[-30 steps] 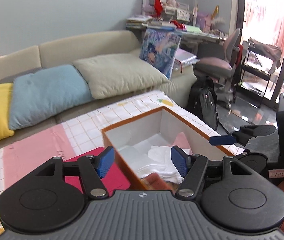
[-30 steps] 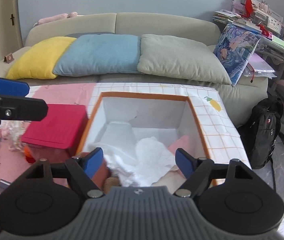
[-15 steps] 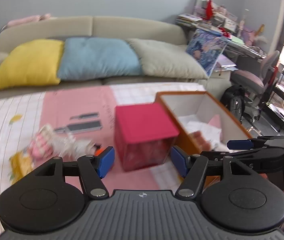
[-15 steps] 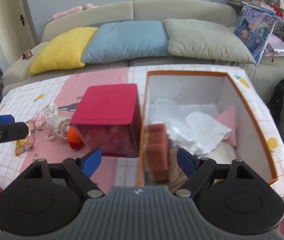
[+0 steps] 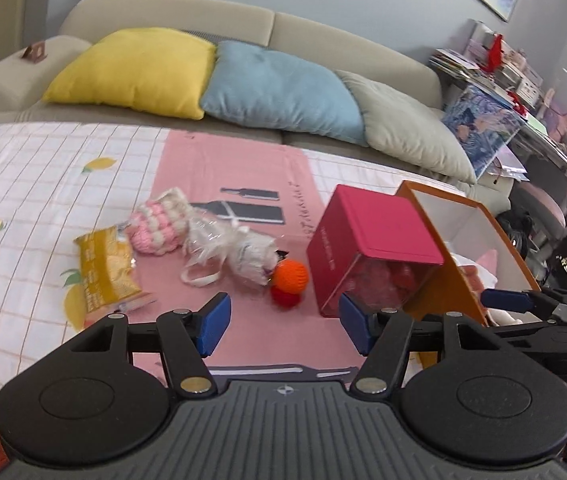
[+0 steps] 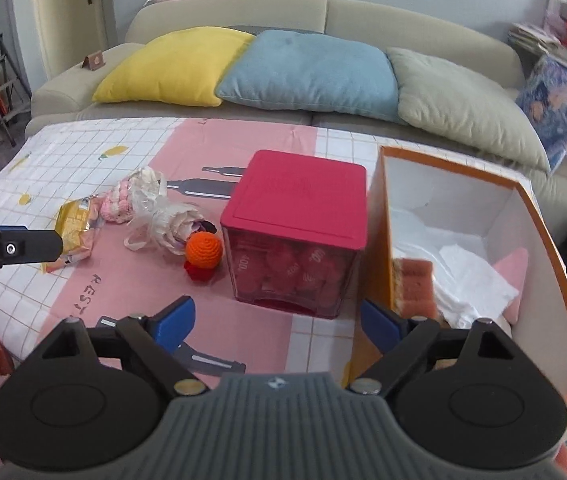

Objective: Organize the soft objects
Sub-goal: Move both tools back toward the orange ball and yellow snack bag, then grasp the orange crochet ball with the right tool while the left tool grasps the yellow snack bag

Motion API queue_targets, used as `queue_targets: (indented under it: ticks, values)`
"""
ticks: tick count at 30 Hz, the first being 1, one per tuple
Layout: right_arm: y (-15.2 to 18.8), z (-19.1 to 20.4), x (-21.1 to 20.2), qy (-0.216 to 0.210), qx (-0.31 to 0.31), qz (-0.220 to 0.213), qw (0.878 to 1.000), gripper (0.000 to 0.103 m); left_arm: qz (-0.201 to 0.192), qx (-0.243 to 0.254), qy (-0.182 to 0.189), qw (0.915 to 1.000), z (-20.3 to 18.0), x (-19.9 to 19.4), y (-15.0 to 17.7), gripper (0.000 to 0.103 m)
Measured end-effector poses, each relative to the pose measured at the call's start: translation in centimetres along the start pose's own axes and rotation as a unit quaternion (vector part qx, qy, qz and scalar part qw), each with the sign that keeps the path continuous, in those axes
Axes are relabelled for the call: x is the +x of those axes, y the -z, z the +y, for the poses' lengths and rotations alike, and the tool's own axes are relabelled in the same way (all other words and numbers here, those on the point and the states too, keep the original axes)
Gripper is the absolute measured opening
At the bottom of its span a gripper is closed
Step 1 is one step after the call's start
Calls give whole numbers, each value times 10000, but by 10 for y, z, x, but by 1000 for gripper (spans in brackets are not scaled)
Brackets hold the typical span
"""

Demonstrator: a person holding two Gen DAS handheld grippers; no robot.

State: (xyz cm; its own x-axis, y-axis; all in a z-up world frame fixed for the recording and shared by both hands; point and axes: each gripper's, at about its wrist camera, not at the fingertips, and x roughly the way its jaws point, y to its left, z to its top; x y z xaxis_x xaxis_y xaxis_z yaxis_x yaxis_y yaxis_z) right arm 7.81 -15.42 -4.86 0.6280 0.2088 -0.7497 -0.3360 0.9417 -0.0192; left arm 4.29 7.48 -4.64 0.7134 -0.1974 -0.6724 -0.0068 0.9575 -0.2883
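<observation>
An orange crocheted ball (image 5: 291, 275) (image 6: 203, 249) on a red knitted piece (image 5: 285, 298) lies on the pink mat. To its left sit a crumpled plastic-wrapped bundle (image 5: 239, 250) (image 6: 167, 216), a pink and white knitted piece (image 5: 157, 226) and a yellow packet (image 5: 103, 266) (image 6: 73, 220). My left gripper (image 5: 283, 326) hangs open just in front of the ball, nothing between its fingers. My right gripper (image 6: 277, 320) is empty, its jaws opening, in front of the red-lidded box (image 6: 295, 232). The orange box (image 6: 483, 280) on the right holds white cloth, a pink piece and a brown sponge-like block (image 6: 413, 284).
The table wears a checked lemon-print cloth (image 5: 43, 184) with a pink mat (image 6: 131, 280). Behind it stands a sofa with yellow (image 5: 131, 68), blue (image 5: 279, 92) and grey (image 5: 411, 132) cushions. A cluttered desk (image 5: 503, 72) and a chair are at the far right.
Both grippers swung left, away from over the orange box. The left now faces the loose items on the pink mat, the right faces the red-lidded box. The right jaws have widened.
</observation>
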Motion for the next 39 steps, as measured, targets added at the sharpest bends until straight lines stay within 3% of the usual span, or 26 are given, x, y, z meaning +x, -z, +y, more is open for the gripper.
queue_targets:
  ticks: [7, 10, 12, 14, 18, 20, 24, 27, 30, 33, 39]
  values:
    - [-10, 29, 23, -448, -239, -22, 9987, 83, 158, -414, -180, 9989, 25, 11, 1, 72]
    - [-13, 44, 35, -527, -396, 23, 9978, 70, 107, -503, -410, 9978, 39, 15, -3, 72]
    - [-15, 52, 43, -585, -487, 62, 9971, 68, 40, -561, -672, 9962, 48, 20, -6, 72]
    - [-15, 59, 50, -587, -554, 33, 9967, 68, 38, -657, -881, 9939, 60, 26, -9, 74]
    - [-17, 79, 71, -424, -1015, -29, 9939, 53, 141, -840, -1004, 9913, 78, 38, -11, 74]
    - [-16, 90, 79, -389, -1322, -99, 9904, 51, 160, -844, -1031, 9910, 81, 42, -12, 74]
    - [-15, 112, 100, -4, -2111, -269, 9771, 50, 210, -745, -1097, 9909, 84, 48, -10, 74]
    - [-12, 127, 123, 467, -2835, -232, 9576, 50, 255, -642, -1177, 9906, 85, 54, -9, 74]
    - [-9, 135, 139, 665, -3346, -164, 9399, 50, 263, -571, -1256, 9901, 89, 60, -8, 75]
    - [-6, 142, 150, 926, -3831, -184, 9189, 50, 198, -518, -1388, 9888, 95, 68, -10, 84]
    - [-3, 141, 164, 942, -3947, 29, 9140, 50, 130, -571, -1674, 9842, 109, 89, -17, 86]
